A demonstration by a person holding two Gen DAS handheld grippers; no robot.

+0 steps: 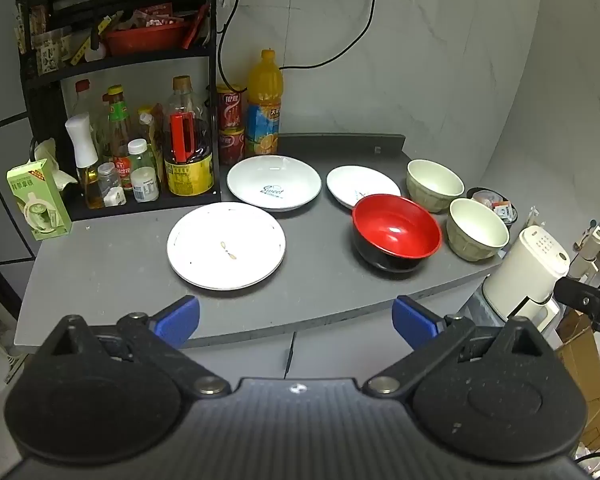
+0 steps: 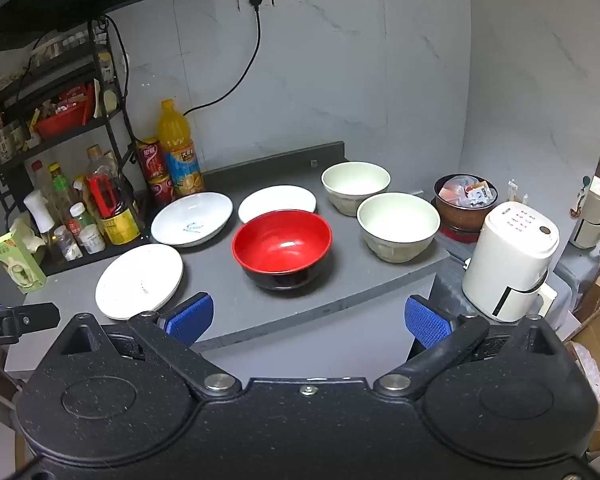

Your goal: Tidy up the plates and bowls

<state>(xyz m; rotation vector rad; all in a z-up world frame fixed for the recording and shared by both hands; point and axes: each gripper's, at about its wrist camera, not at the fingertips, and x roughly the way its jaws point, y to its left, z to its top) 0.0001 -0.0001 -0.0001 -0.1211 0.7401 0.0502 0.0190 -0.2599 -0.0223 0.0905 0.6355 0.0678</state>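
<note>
From the left wrist view, the left gripper (image 1: 296, 318) hangs off the front edge of the grey stone-look countertop (image 1: 112, 276), its blue-padded fingers (image 1: 178, 318) spread wide and holding nothing. On the counter lie three plates, well apart from the gripper: a flat white round plate with a small leaf mark (image 1: 226, 245) nearest, a deeper white plate with blue "Sweet" lettering (image 1: 274, 182) behind it, and a smaller white plate (image 1: 358, 184) to the right, partly hidden by a glossy red-lined black bowl (image 1: 396, 232). Two pale cream ceramic bowls (image 1: 434, 184) (image 1: 476, 228) stand further right, apart from each other. From the right wrist view, the right gripper (image 2: 308, 318) likewise hovers short of the counter edge, its jaws spread and empty; the red-lined bowl sits almost straight ahead, with the cream bowls to its right and a white electric kettle-like appliance (image 2: 508, 260) just off the counter's end. Nothing appears stacked or gathered, so the sorting seems not yet begun. A sensible first move would be to close on a rim: the plates lie low and flat, calling for a shallow, edge-on pinch, while the red bowl's upright wall offers an easier grasp.
</note>
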